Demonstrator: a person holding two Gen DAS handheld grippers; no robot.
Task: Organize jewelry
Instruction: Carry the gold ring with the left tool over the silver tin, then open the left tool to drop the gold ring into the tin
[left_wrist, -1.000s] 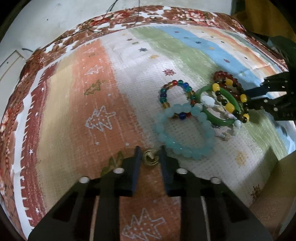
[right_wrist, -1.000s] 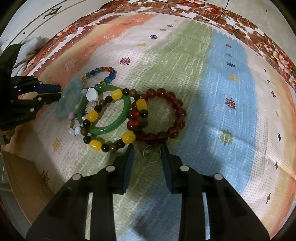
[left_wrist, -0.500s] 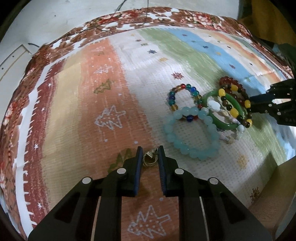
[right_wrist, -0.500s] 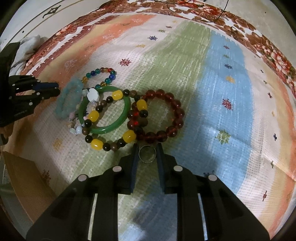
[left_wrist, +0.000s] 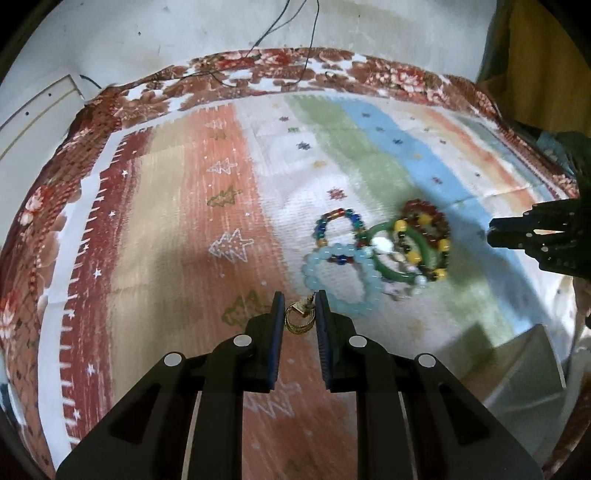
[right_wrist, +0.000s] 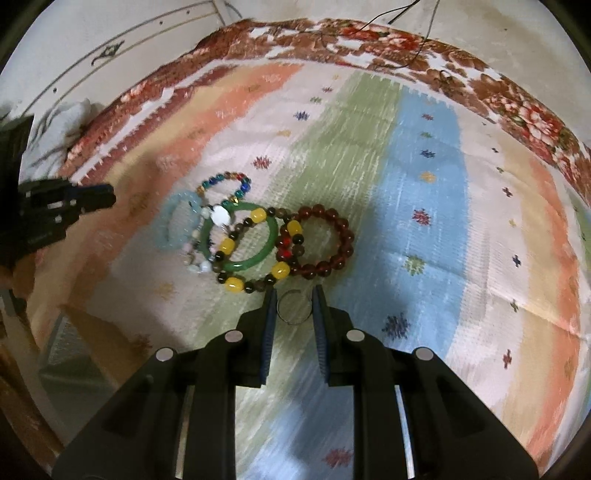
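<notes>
My left gripper (left_wrist: 299, 312) is shut on a small gold earring (left_wrist: 298, 320) and holds it above the cloth. My right gripper (right_wrist: 294, 308) is shut on a thin silver ring (right_wrist: 293, 309), lifted off the cloth. On the striped cloth lies a cluster of bracelets: a pale blue bead bracelet (left_wrist: 340, 278), a multicoloured bead bracelet (left_wrist: 338, 225), a green bangle (right_wrist: 242, 236), a yellow-and-dark bead bracelet (right_wrist: 255, 254) and a dark red bead bracelet (right_wrist: 319, 242). The cluster lies beyond and right of my left gripper, just beyond my right one.
The colourful striped cloth (right_wrist: 424, 206) with a floral border covers the table. A wooden box (left_wrist: 517, 354) stands off the table's near edge, also in the right wrist view (right_wrist: 85, 343). Thin wires (left_wrist: 291, 40) hang at the far wall.
Both grippers have risen and pulled back from the bracelets, each carrying its small piece. The bracelets look smaller and farther now.
</notes>
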